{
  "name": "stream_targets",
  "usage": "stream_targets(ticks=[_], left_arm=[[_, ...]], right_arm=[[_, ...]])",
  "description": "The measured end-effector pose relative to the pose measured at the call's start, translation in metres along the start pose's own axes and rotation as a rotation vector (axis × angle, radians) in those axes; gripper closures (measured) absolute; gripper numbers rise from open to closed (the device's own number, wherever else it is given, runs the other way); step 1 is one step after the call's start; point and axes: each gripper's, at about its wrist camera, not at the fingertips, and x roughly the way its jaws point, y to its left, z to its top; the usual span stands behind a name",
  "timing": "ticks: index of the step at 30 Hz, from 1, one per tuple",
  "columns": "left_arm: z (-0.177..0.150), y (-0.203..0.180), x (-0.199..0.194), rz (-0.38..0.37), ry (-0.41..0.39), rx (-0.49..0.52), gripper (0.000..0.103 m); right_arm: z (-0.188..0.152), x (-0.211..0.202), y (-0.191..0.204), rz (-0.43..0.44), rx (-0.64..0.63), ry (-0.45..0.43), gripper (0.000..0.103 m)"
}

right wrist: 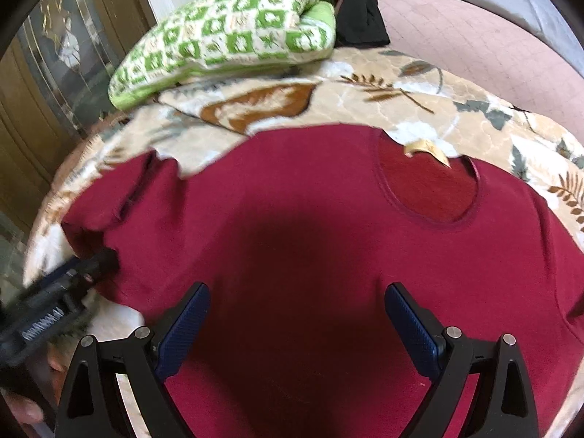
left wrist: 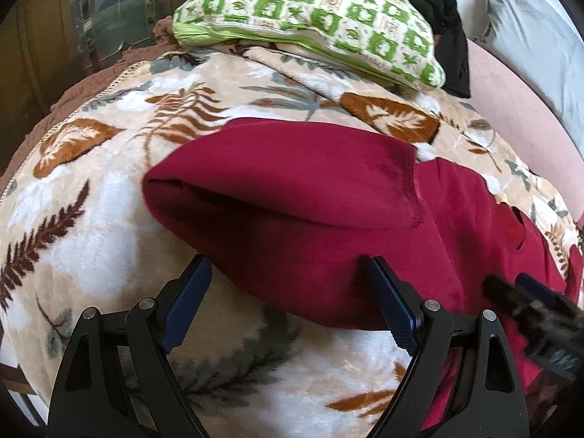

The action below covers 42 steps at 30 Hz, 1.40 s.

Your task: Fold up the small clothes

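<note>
Both grippers hang open over a red top (right wrist: 310, 226) spread on a blanket (left wrist: 91, 189): left gripper (left wrist: 288, 292) before its folded sleeve, right gripper (right wrist: 295, 314) above the chest. A one-layer pinch could undo that fold.

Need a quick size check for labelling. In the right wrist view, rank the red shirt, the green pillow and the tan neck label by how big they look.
1. Red shirt, though it lies nearest the camera.
2. Green pillow, farther back.
3. Neck label, clearly the smallest.
</note>
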Motion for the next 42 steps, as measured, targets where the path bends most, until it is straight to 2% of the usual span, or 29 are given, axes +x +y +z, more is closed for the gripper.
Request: stream_targets(ticks=[4, 7, 9, 15, 17, 24, 26, 31, 36, 42], left_arm=[[0.003, 0.009, 0.003, 0.037, 0.014, -0.020, 0.016], [0.003, 0.016, 0.006, 0.051, 0.024, -0.040, 0.016], [0.002, 0.021, 0.008, 0.060, 0.032, -0.050, 0.016], [0.001, 0.029, 0.012, 0.064, 0.046, -0.060, 0.016], [0.000, 0.028, 0.012, 0.066, 0.046, -0.057, 0.016], [0.000, 0.028, 0.016, 0.074, 0.054, -0.052, 0.016], [0.000, 0.028, 0.017, 0.075, 0.055, -0.053, 0.016], [0.000, 0.028, 0.018, 0.080, 0.055, -0.047, 0.016], [0.000, 0.028, 0.018, 0.078, 0.055, -0.050, 0.016], [0.000, 0.029, 0.018, 0.075, 0.056, -0.053, 0.016]], right_arm=[[0.018, -0.003, 0.017, 0.112, 0.002, -0.020, 0.009], [0.030, -0.001, 0.039, 0.173, -0.036, -0.022, 0.028], [0.035, 0.005, 0.051, 0.196, -0.052, -0.014, 0.029], [0.045, 0.023, 0.075, 0.235, -0.088, 0.026, 0.031], [0.046, 0.031, 0.079, 0.241, -0.098, 0.046, 0.040], [0.044, 0.053, 0.091, 0.267, -0.121, 0.085, 0.047], [0.044, 0.057, 0.094, 0.284, -0.129, 0.089, 0.055], [0.046, 0.064, 0.099, 0.285, -0.141, 0.068, 0.068], [0.049, 0.051, 0.095, 0.215, -0.149, 0.028, 0.067], [0.050, 0.033, 0.092, 0.259, -0.144, 0.008, 0.066]])
